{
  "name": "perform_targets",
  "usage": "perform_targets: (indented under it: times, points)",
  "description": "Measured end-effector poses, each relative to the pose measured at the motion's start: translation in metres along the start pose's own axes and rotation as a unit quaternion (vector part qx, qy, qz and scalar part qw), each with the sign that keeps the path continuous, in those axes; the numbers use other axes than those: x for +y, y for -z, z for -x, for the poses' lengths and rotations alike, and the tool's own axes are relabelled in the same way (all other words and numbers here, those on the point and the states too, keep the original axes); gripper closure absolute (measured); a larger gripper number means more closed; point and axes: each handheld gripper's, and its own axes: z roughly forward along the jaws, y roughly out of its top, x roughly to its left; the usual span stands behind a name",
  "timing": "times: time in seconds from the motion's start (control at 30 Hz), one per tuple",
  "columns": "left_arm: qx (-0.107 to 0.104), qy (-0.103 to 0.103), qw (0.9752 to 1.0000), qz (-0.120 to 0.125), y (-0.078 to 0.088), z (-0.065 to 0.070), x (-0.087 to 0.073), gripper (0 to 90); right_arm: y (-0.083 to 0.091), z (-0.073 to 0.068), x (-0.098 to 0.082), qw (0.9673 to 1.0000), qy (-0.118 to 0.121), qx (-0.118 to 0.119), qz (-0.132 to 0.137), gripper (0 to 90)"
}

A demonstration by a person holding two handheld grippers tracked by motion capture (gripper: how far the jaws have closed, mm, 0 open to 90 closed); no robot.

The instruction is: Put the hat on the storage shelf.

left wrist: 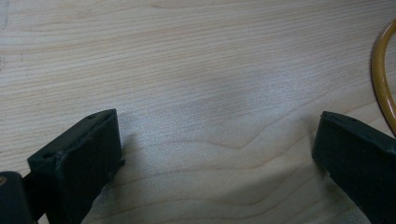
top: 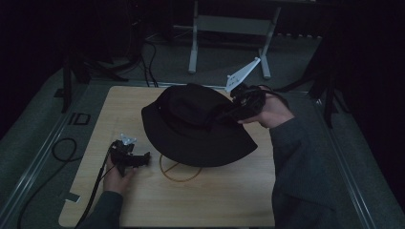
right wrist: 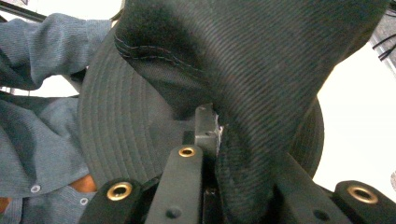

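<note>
Right gripper [top: 224,113] pinches the black hat [top: 193,125] by its crown, brim over the table's [top: 229,200] middle.

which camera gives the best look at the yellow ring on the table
The high view: the yellow ring lies on the table with most of its loop showing, its far edge tucked under the black hat. The left gripper view catches one curved stretch at its right edge.
</note>
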Motion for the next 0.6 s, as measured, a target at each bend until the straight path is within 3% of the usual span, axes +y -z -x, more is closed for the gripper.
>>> perform_targets:
  times: [0.23, 0.6]
  points:
    - [0.000, 0.000, 1.0000, 0.000, 0.000, 0.000, 0.000, 1.5, -0.010, -0.003, 0.005, 0.9999, 0.008, 0.007, -0.009, 82.5]
    - [-0.001, 0.001, 1.0000, 0.000, 0.000, 0.000, 0.000, 1.5, -0.032, -0.003, 0.013, 0.9995, 0.005, -0.001, -0.032, 76.8]
